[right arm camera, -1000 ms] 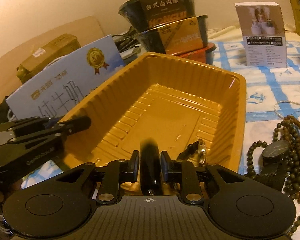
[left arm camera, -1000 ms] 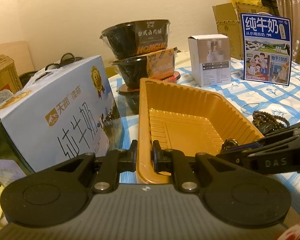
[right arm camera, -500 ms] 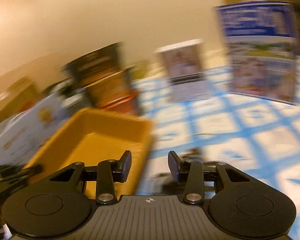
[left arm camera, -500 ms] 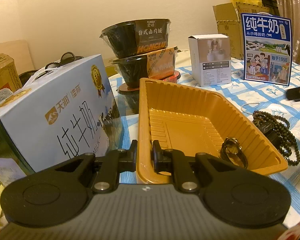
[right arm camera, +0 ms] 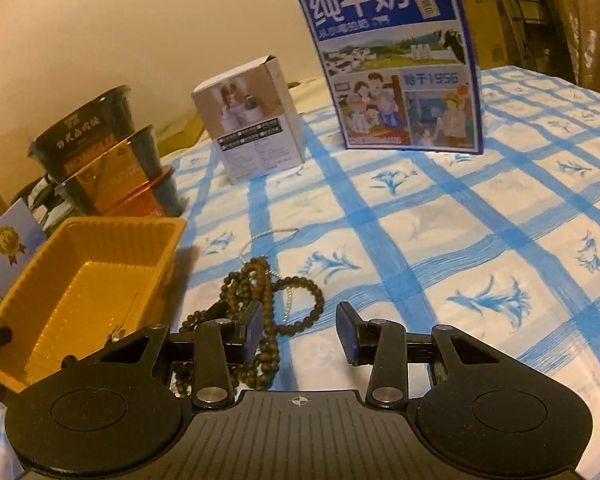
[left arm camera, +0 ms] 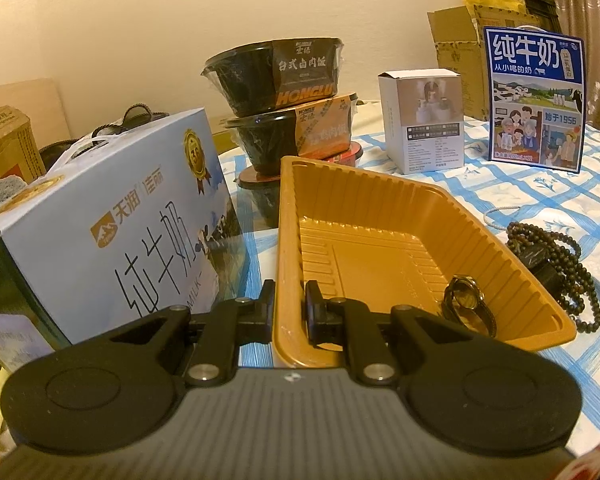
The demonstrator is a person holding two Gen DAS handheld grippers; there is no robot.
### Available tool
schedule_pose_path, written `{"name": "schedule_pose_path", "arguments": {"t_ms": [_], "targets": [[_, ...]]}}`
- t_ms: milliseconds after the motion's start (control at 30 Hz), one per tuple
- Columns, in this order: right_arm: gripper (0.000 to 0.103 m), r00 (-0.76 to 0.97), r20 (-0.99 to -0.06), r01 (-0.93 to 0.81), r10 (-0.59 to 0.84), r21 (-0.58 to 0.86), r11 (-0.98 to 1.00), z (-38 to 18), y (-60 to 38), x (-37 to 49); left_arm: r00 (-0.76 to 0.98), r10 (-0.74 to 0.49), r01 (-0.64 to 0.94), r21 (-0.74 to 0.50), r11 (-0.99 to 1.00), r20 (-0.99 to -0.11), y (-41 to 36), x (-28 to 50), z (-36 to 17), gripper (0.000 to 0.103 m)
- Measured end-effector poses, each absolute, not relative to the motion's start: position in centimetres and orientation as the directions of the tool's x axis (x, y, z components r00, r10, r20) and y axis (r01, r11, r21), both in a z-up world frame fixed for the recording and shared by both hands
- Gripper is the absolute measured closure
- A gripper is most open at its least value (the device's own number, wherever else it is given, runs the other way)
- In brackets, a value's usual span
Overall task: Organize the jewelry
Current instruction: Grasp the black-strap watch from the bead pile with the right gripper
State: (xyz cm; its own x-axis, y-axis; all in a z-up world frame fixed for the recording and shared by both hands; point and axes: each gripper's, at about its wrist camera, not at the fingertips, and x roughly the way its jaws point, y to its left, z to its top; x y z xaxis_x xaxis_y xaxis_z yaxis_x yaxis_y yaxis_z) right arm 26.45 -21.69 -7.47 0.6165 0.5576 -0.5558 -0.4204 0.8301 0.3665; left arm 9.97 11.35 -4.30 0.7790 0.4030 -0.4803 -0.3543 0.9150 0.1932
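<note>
My left gripper (left arm camera: pixel 291 312) is shut on the near rim of the orange plastic tray (left arm camera: pixel 380 208). A gold-faced wristwatch (left arm camera: pixel 466 304) lies in the tray's near right corner. To the right of the tray, a string of dark wooden beads (left arm camera: pixel 556 256) is piled on the tablecloth around a black watch (left arm camera: pixel 538 258), with a thin white bracelet (left arm camera: pixel 496 216) behind them. In the right wrist view, my right gripper (right arm camera: pixel 300 330) stands open and holds nothing. It hovers just right of the dark beads (right arm camera: pixel 260 280), and its left finger (right arm camera: pixel 252 328) is over their edge. The tray (right arm camera: pixel 80 280) is at the left.
A white-and-blue milk carton box (left arm camera: pixel 100 220) stands left of the tray. Stacked black food bowls (left arm camera: pixel 280 80) are behind it. Farther back on the blue-checked tablecloth (right arm camera: pixel 460 240) stand a small white box (right arm camera: pixel 252 132) and a blue milk box (right arm camera: pixel 396 68).
My right gripper let go of the wristwatch, which now lies in the tray. It then opened and swung right to the beads. My left gripper has kept its hold on the tray rim.
</note>
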Motion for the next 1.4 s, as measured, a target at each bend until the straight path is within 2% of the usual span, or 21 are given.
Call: {"name": "schedule_pose_path", "arguments": {"t_ms": [333, 900, 1167, 1400], "targets": [[0.062, 0.575, -0.577, -0.484, 0.58, 0.331, 0.81, -8.2, -19.3, 25.8, 0.779, 0.403, -0.355, 0.192, 0.915, -0.481, 11.3, 9.9, -4.3, 0.089], [0.062, 0.57, -0.58, -0.489, 0.582, 0.33, 0.808, -8.4, -19.0, 25.7, 0.778, 0.403, -0.356, 0.191, 0.915, -0.481, 11.4, 9.9, -4.3, 0.089], [0.062, 0.509, -0.565, -0.538, 0.649, 0.379, 0.752, -8.4, -16.4, 25.9, 0.777, 0.403, -0.36, 0.185, 0.915, -0.483, 11.6, 9.9, -4.6, 0.089], [0.063, 0.451, -0.594, -0.519, 0.666, 0.433, 0.737, -9.9, -13.6, 26.9, 0.778, 0.402, -0.36, 0.182, 0.915, -0.483, 11.6, 9.9, -4.7, 0.089]]}}
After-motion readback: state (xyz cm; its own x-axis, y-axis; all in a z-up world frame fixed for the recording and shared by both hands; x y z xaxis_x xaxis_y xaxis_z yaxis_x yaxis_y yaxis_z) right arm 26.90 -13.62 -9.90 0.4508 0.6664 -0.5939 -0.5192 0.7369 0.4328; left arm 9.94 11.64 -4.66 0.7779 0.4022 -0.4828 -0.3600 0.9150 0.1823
